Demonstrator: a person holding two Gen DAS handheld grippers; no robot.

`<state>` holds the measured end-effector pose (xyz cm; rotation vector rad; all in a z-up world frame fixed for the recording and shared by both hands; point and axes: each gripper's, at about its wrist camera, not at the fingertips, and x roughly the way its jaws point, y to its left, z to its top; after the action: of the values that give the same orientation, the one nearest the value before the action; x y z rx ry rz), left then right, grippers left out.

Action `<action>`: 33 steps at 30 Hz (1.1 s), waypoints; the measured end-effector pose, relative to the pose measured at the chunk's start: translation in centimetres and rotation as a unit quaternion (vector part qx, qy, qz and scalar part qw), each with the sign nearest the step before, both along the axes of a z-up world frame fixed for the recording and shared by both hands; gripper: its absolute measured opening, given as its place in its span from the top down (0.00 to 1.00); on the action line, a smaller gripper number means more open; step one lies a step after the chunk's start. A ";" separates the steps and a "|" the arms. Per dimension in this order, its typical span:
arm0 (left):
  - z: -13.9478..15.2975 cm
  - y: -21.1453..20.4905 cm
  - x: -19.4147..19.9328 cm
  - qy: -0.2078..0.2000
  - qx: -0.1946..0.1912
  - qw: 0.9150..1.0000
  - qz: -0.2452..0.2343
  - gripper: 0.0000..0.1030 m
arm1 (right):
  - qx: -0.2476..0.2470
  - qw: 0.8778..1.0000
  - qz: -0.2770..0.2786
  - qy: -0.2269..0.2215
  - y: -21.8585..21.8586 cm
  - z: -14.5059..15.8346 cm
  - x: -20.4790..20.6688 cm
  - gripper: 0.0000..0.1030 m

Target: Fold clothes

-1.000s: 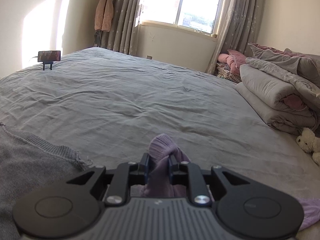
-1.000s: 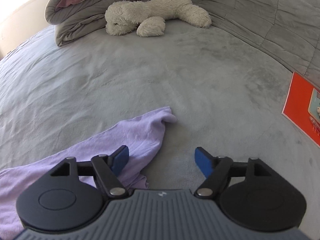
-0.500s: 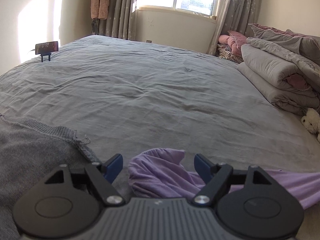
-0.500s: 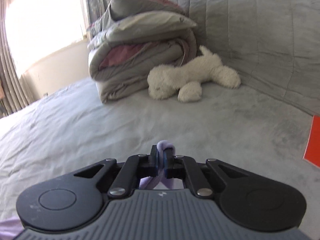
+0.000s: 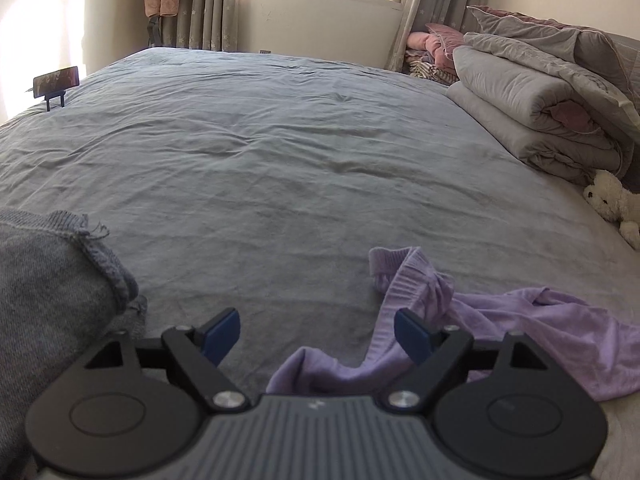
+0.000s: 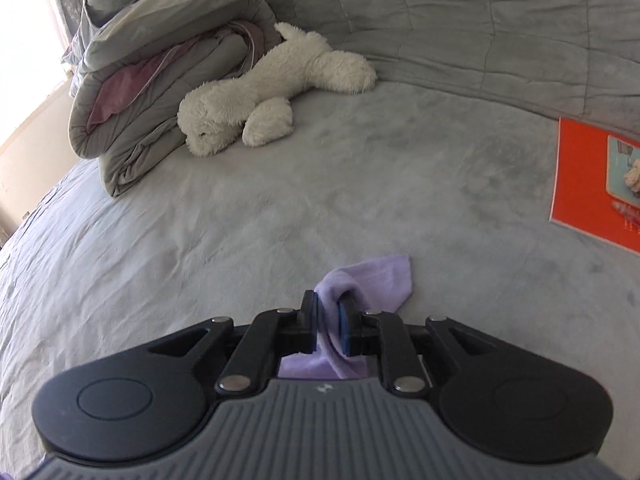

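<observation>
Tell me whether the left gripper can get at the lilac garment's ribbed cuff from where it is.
Probably yes. The left gripper is opening, with nothing between its fingers, and the ribbed cuff of the lilac garment lies just ahead to its right on the bed, uncovered.

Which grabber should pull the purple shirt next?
Probably the right gripper: the purple shirt sits pinched between its pads, though its jaws are opening. The left gripper, also opening, holds nothing.
</observation>
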<state>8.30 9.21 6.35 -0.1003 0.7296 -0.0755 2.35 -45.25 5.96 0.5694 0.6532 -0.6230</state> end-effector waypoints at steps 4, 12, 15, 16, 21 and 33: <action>-0.6 -1.2 0.4 -0.012 0.011 1.000 -0.026 0.14 | -0.034 0.996 0.065 0.050 2.1 -0.6 1.5 0.33; -1.5 -4.0 1.8 -0.042 0.022 0.997 -0.059 0.14 | -0.074 0.982 0.143 0.101 4.5 -2.6 3.4 0.33; -2.4 -5.4 2.4 -0.047 0.027 0.995 -0.081 0.19 | -0.103 0.972 0.184 0.107 6.0 -3.3 4.2 0.43; -2.8 -5.9 2.6 -0.045 0.032 0.995 -0.088 0.42 | -0.115 0.968 0.195 0.107 6.4 -3.4 4.4 0.64; -2.5 -5.4 3.2 -0.056 0.022 0.994 -0.089 0.89 | -0.136 0.973 0.181 0.044 6.3 -1.4 3.9 0.88; 12.6 -0.6 4.1 -0.278 -0.123 0.952 -0.045 0.90 | -0.257 0.936 0.054 -0.233 6.7 10.2 -1.1 0.98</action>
<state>12.37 8.65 18.96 -0.2726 0.1575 -0.2708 1.25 -38.53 16.18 0.1716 0.0591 -0.5027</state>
